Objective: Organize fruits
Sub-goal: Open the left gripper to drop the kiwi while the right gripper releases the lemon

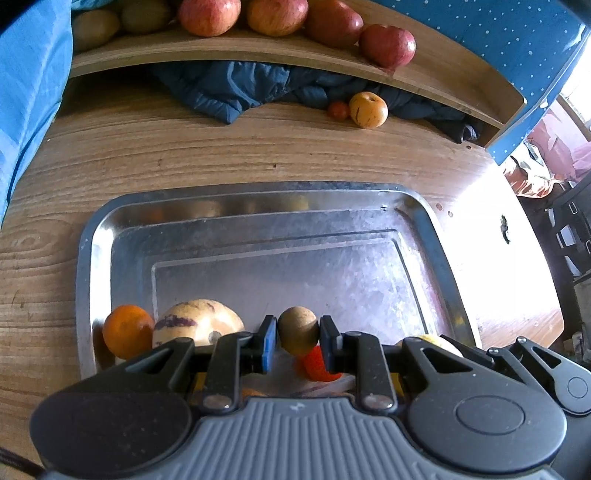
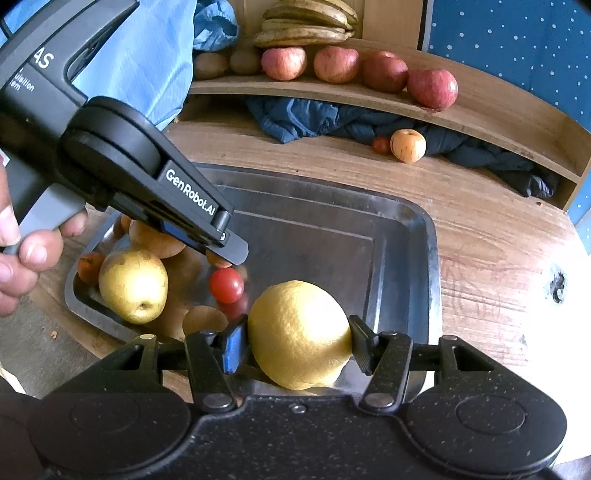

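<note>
A steel tray (image 1: 258, 206) lies on the wooden table (image 1: 184, 147). My left gripper (image 1: 297, 334) is shut on a small round brown fruit (image 1: 297, 328) above the tray's near end. Beside it lie an orange (image 1: 127, 330), a striped pale melon (image 1: 197, 321) and a red tomato (image 1: 317, 365). My right gripper (image 2: 295, 338) is shut on a yellow lemon (image 2: 299, 332) over the tray's (image 2: 406, 221) near right part. The right wrist view also shows the left gripper (image 2: 225, 256), a pear (image 2: 133, 284) and the cherry tomato (image 2: 226, 285) in the tray.
A wooden shelf (image 2: 480, 110) at the back holds several red apples (image 2: 432, 88), kiwis (image 2: 210, 64) and bananas (image 2: 306, 22). Under it lie a dark blue jacket (image 2: 314, 118), a yellow-orange fruit (image 2: 407, 145) and a small tomato (image 2: 380, 144). Blue cloth (image 1: 26, 92) hangs at left.
</note>
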